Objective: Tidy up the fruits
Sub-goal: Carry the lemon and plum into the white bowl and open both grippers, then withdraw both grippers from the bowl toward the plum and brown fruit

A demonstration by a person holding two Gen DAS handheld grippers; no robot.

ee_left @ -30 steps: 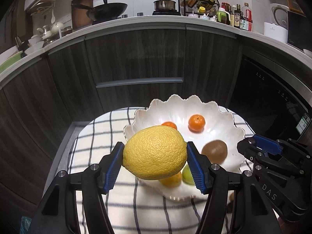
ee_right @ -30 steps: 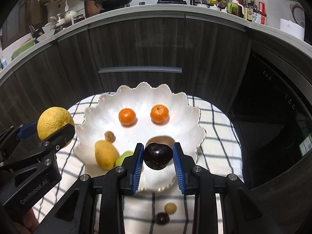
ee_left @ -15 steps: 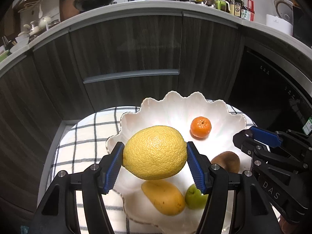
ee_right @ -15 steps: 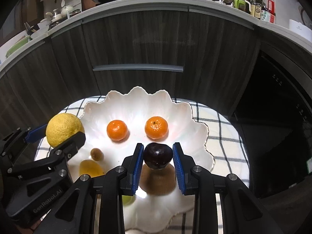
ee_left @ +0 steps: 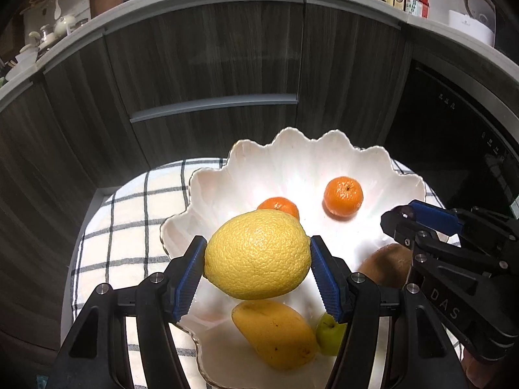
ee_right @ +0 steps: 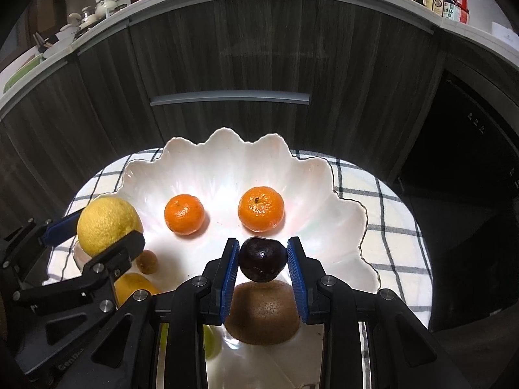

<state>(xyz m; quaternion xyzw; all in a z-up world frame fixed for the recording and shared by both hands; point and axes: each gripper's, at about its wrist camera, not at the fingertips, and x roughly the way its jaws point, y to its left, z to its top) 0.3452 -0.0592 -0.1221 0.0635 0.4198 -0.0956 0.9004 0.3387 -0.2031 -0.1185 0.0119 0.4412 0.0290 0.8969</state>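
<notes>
Left gripper [ee_left: 258,278]: matte black plastic frame, two angular arms ending in fingers [ee_left: 189,275] faced with blue ribbed pads. Round silver screw heads sit at each arm joint (four visible in the left wrist view). Seen from the right wrist view, its side plate carries pale lettering, partly cut off, reading "GenRo…".

Right gripper [ee_right: 262,269]: same build, black arms with triangular cut-outs, blue ribbed fingers [ee_right: 296,269], silver screws at the pivots. From the left wrist view its side plate reads "DAS" in pale capitals. A fingertip edge shows below it; no sleeve is visible.
</notes>
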